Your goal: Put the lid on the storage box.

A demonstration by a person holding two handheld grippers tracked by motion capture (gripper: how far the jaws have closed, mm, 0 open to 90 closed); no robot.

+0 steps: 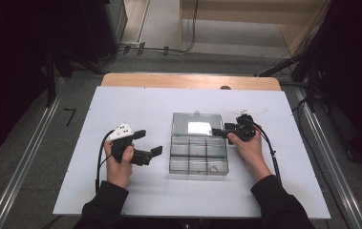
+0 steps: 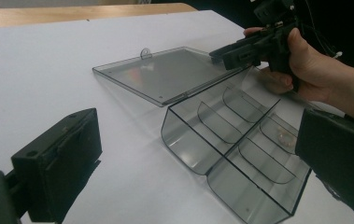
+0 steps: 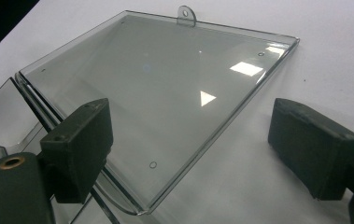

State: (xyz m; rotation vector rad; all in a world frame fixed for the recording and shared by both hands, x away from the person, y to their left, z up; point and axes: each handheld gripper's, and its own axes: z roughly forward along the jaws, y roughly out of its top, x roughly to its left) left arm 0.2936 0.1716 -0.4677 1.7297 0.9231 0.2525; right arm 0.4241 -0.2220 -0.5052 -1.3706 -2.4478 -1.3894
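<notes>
A clear plastic compartment box (image 1: 198, 155) sits mid-table with its lid (image 1: 197, 125) swung back flat on the white table top (image 1: 135, 102). My left gripper (image 1: 151, 142) is held just left of the box, jaws open and empty; in the left gripper view its jaws frame the box (image 2: 230, 140) and the lid (image 2: 165, 74). My right gripper (image 1: 219, 131) reaches in from the right at the lid's near right corner. In the right gripper view it (image 3: 193, 149) stands open, one jaw over the lid (image 3: 156, 84), the other over bare table. A small pale item (image 2: 284, 137) lies in one compartment.
A thin white strip (image 1: 251, 112) lies on the table behind the right hand. A wooden table edge (image 1: 188, 81) runs along the far side. Cables (image 1: 159, 49) cross the floor beyond it, and dark stands flank the table.
</notes>
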